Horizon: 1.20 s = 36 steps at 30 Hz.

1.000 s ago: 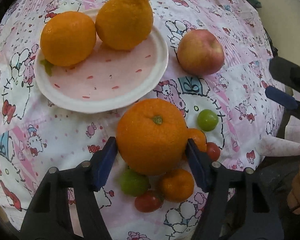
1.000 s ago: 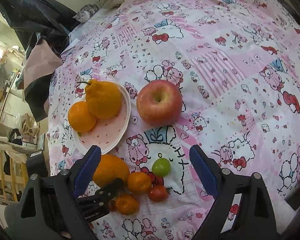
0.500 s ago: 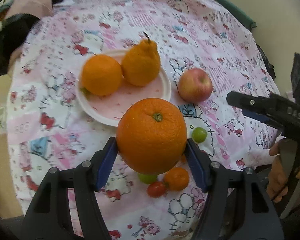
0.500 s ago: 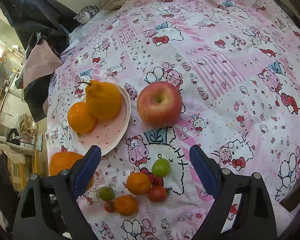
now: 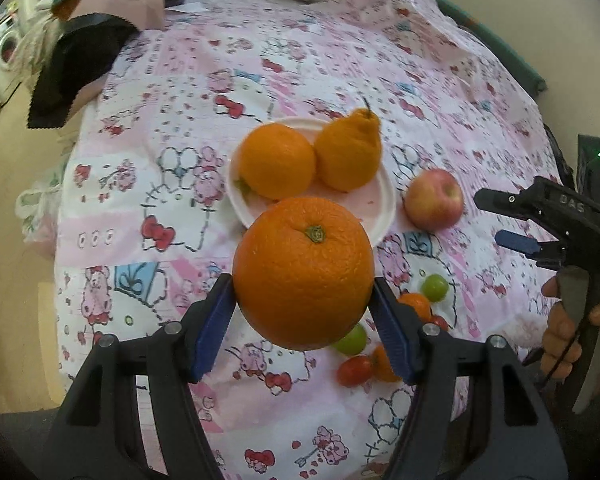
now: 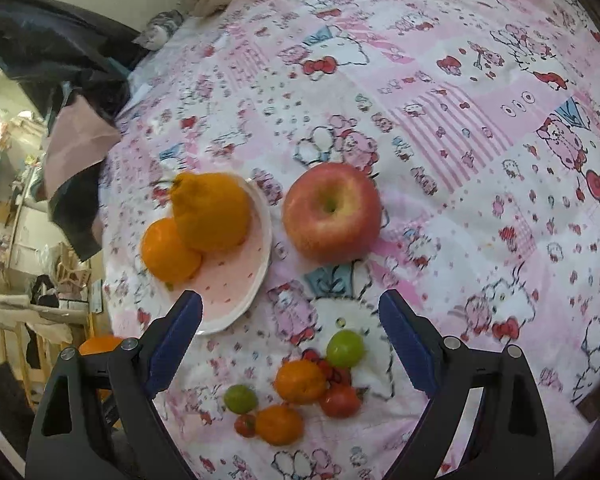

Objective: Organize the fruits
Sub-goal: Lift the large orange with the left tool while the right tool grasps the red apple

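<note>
The left gripper (image 5: 303,298) clamps a large orange (image 5: 303,272) between its blue pads, lifted clear of the cloth, likely bound for the plate (image 5: 384,216) beyond the fingertips (two citrus already there); its peel is glossy and pebbled, stem up. The right gripper (image 6: 290,336) hangs wide and empty

Your left gripper (image 5: 303,312) and right gripper (image 6: 290,344) were black plastic frames with silver screws and blue ribbed pads lining the jaws.
</note>
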Each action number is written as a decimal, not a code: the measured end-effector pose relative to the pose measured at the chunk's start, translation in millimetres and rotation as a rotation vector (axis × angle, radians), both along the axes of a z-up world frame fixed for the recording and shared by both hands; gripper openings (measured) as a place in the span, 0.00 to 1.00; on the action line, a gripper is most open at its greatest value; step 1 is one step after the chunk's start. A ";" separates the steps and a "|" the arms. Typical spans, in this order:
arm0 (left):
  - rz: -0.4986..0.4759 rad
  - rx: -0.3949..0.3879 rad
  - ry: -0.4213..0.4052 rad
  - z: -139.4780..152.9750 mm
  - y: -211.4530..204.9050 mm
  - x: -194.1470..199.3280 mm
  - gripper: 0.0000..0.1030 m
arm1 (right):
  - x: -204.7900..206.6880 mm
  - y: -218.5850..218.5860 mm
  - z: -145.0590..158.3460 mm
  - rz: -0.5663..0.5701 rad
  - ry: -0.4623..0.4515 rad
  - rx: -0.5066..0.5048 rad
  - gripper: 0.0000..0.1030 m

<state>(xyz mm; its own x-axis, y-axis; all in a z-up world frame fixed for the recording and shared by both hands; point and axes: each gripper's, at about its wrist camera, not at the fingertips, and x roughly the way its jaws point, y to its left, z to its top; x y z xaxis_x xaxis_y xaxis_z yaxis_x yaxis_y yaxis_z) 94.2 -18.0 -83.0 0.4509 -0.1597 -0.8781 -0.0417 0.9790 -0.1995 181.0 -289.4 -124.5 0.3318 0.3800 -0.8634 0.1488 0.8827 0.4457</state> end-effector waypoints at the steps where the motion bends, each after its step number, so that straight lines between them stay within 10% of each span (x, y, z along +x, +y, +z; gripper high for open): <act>1: 0.007 -0.004 0.001 0.1 1.6 1.3 0.62 | 5.6 -3.7 -3.7 -0.014 0.015 -0.011 0.90; 20: 0.013 -0.044 0.043 -13.2 -1.0 20.2 0.62 | 82.7 24.9 -85.8 0.039 0.193 -0.184 0.90; 36: 0.023 -0.032 0.014 -10.1 3.0 21.2 0.62 | 69.8 31.8 -52.9 0.095 0.065 -0.205 0.83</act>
<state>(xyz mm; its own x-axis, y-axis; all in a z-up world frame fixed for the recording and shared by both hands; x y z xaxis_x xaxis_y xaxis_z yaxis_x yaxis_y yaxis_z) 115.4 -15.1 -93.1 0.4423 -0.1777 -0.8791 -0.0674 0.9708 -0.2302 250.8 -257.5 -177.4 0.2439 0.2214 -0.9442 0.0834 0.9652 0.2479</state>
